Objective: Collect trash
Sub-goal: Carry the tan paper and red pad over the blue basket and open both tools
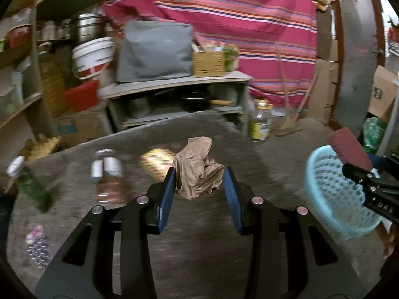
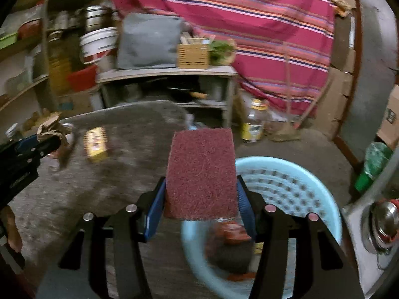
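Fingers [image 2: 243, 199] of our right gripper [image 2: 200, 196] clamp the maroon scrub pad [image 2: 200, 172] beside the blue basket [image 2: 286, 174]; our left gripper [image 1: 199, 186] pinches crumpled brown paper [image 1: 197, 169] over the surface [image 1: 249, 154]. Releasing early drops either outside.

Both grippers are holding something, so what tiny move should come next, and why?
Probably open the right gripper: its red scrub pad hangs at the near rim of the blue basket, which already holds trash. The left gripper with crumpled paper is off to the side.
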### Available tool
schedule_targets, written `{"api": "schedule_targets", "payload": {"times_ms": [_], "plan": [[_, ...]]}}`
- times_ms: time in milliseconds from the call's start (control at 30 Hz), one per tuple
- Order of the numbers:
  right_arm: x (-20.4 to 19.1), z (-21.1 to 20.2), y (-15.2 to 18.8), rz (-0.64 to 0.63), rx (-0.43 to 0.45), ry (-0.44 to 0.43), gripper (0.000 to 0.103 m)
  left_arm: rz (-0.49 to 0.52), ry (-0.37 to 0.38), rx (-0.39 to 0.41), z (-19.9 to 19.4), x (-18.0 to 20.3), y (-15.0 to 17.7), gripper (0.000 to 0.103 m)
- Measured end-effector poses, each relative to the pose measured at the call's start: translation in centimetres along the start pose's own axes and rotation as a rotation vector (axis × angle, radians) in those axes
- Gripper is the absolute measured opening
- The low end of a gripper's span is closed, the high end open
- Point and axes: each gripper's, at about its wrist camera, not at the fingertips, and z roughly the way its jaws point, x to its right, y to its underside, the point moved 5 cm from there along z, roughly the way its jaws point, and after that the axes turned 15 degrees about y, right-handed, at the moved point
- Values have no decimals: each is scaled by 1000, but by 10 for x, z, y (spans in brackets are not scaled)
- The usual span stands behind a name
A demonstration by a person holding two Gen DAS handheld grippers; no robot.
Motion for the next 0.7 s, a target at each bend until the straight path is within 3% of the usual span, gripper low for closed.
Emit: {"api": "schedule_targets", "payload": {"times_ms": [200, 433, 600, 700], "plan": [[68, 23, 15, 45, -28, 141, 54, 38, 102, 3, 31, 74, -4, 38], [123, 36, 30, 127, -64, 186, 54, 78, 196, -55, 71, 141, 9, 38], [144, 44, 39, 162, -90, 210, 54, 76, 278, -86, 90, 170, 9, 39], [153, 45, 43, 183, -99, 211, 54, 97, 282, -86, 95, 181, 7, 41]]}}
